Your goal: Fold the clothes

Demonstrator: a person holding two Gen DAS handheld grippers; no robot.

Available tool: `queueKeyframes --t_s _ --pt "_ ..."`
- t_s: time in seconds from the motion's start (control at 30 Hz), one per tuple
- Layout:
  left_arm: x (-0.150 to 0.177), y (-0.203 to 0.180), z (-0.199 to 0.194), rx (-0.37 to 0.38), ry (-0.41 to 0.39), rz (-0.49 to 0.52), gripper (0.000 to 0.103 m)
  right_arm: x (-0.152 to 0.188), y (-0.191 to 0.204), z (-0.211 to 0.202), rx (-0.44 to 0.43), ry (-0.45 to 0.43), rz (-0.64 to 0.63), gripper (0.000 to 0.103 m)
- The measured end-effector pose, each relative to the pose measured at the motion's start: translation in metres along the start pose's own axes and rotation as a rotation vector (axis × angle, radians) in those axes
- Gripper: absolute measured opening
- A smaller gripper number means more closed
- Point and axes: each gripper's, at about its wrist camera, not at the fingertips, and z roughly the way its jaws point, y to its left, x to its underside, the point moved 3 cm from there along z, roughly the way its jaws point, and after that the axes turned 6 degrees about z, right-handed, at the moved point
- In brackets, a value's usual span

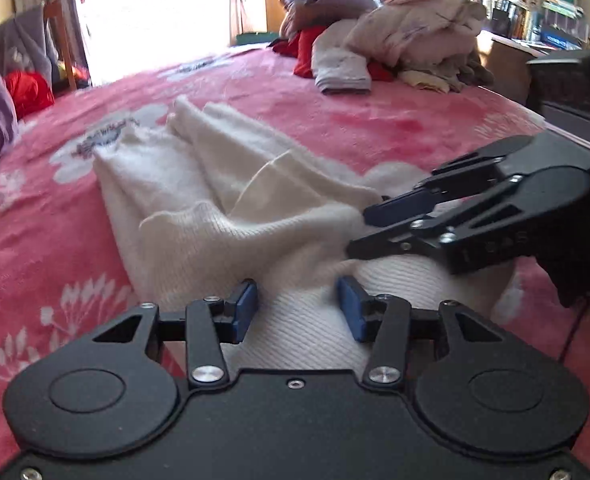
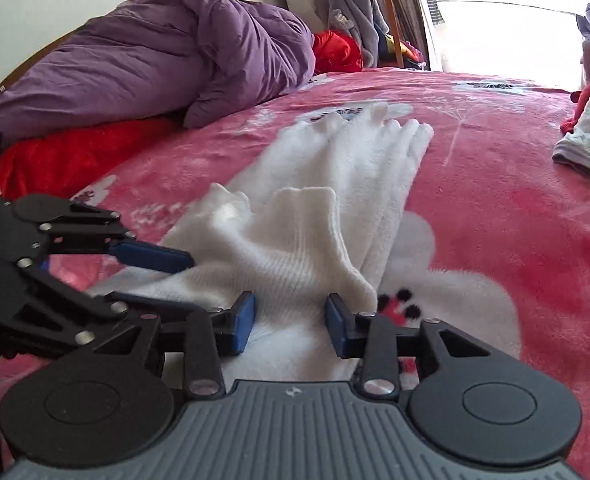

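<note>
One white sweater (image 1: 223, 216) on pink bedspread (image 1: 47, 248), two tools, left tool (image 1: 297, 308) and right tool (image 2: 291, 320) both parted, gripping nothing.

- The bed (image 1: 335, 120) carries everything; it is covered with a pink fleece blanket printed with white flowers.
- A white knit garment (image 1: 199, 208) lies rumpled on the blanket, its ribbed hem towards the cameras.
- A heap of clothes (image 1: 411, 36), cream, grey and red, sits at the far side of the bed, well apart from the white garment.
- A purple duvet (image 2: 167, 52) is bunched along one edge.
- A red cloth (image 2: 75, 152) lies beneath the duvet's near end.
</note>
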Motion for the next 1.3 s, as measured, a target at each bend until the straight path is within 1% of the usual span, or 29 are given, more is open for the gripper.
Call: queueKeyframes --t_s 0.07,0.13,0.2,0.23,0.27,0.33,0.37,0.43,0.5,0.57,0.6,0.7,0.73,0.77,0.8,0.83,0.87,0.97,1.0,1.07,1.1,1.17,1.2,1.23,1.27,1.3 --pt "-0.001 0.000 0.002 -0.002 0.015 0.032 0.048 0.001 0.006 0.002 0.017 0.004 -0.033 0.039" --pt "-0.002 -0.001 0.000 -0.005 0.022 0.049 0.048 0.002 0.007 0.001 0.016 0.005 -0.048 0.039" --pt "-0.003 0.002 -0.009 0.000 0.021 0.024 0.048 0.002 0.012 -0.003 0.023 0.006 -0.067 0.039" --pt "-0.006 0.002 -0.018 -0.013 0.015 0.016 0.048 0.000 0.016 -0.008 0.030 0.001 -0.077 0.040" --pt "-0.009 0.000 -0.030 -0.033 -0.001 0.022 0.048 -0.003 0.020 -0.016 0.035 -0.022 -0.084 0.041" --pt "-0.011 -0.009 -0.055 -0.047 -0.035 0.045 0.048 -0.009 0.028 -0.034 0.045 -0.065 -0.098 0.042" --pt "-0.009 -0.015 -0.066 -0.051 -0.040 0.074 0.048 -0.010 0.030 -0.044 0.047 -0.083 -0.108 0.042" --pt "-0.005 -0.026 -0.085 -0.051 -0.045 0.139 0.051 -0.011 0.037 -0.063 0.048 -0.109 -0.175 0.042" --pt "0.003 -0.038 -0.099 -0.039 -0.047 0.221 0.055 -0.006 0.045 -0.077 0.031 -0.101 -0.267 0.045" --pt "0.014 -0.050 -0.105 -0.041 -0.028 0.334 0.057 0.006 0.057 -0.087 0.016 -0.082 -0.391 0.052" --pt "0.020 -0.056 -0.107 -0.049 -0.033 0.405 0.057 0.013 0.063 -0.091 0.010 -0.071 -0.455 0.052" --pt "0.038 -0.069 -0.109 -0.072 -0.050 0.593 0.057 0.038 0.082 -0.093 0.023 -0.032 -0.672 0.055" --pt "0.044 -0.073 -0.107 -0.081 -0.048 0.651 0.058 0.047 0.087 -0.091 0.037 -0.022 -0.754 0.059" --pt "0.053 -0.078 -0.104 -0.114 -0.050 0.755 0.058 0.056 0.092 -0.089 0.051 -0.020 -0.844 0.061" --pt "0.060 -0.081 -0.100 -0.128 -0.042 0.835 0.058 0.065 0.097 -0.087 0.065 -0.018 -0.934 0.064" --pt "0.066 -0.081 -0.098 -0.129 -0.040 0.872 0.061 0.075 0.102 -0.085 0.078 -0.015 -1.022 0.071" --pt "0.072 -0.082 -0.096 -0.130 -0.039 0.910 0.065 0.083 0.104 -0.083 0.084 -0.006 -1.101 0.076" --pt "0.081 -0.076 -0.089 -0.139 -0.074 0.957 0.066 0.101 0.103 -0.071 0.102 0.024 -1.255 0.075" --pt "0.081 -0.075 -0.084 -0.155 -0.090 0.973 0.066 0.102 0.101 -0.066 0.101 0.030 -1.266 0.073" --pt "0.079 -0.073 -0.073 -0.173 -0.112 1.001 0.067 0.094 0.095 -0.055 0.103 0.025 -1.242 0.058" --pt "0.078 -0.072 -0.068 -0.193 -0.124 1.028 0.067 0.087 0.093 -0.051 0.102 0.026 -1.220 0.054" --pt "0.076 -0.071 -0.057 -0.222 -0.140 1.079 0.067 0.073 0.089 -0.041 0.099 0.030 -1.177 0.053" --pt "0.074 -0.070 -0.052 -0.218 -0.134 1.085 0.065 0.069 0.088 -0.037 0.088 0.035 -1.157 0.053" --pt "0.071 -0.070 -0.049 -0.202 -0.126 1.076 0.058 0.066 0.087 -0.033 0.077 0.041 -1.142 0.052" --pt "0.069 -0.071 -0.047 -0.192 -0.117 1.068 0.053 0.066 0.085 -0.030 0.064 0.055 -1.141 0.049" --pt "0.068 -0.073 -0.049 -0.181 -0.099 1.064 0.050 0.066 0.084 -0.028 0.052 0.067 -1.136 0.048"
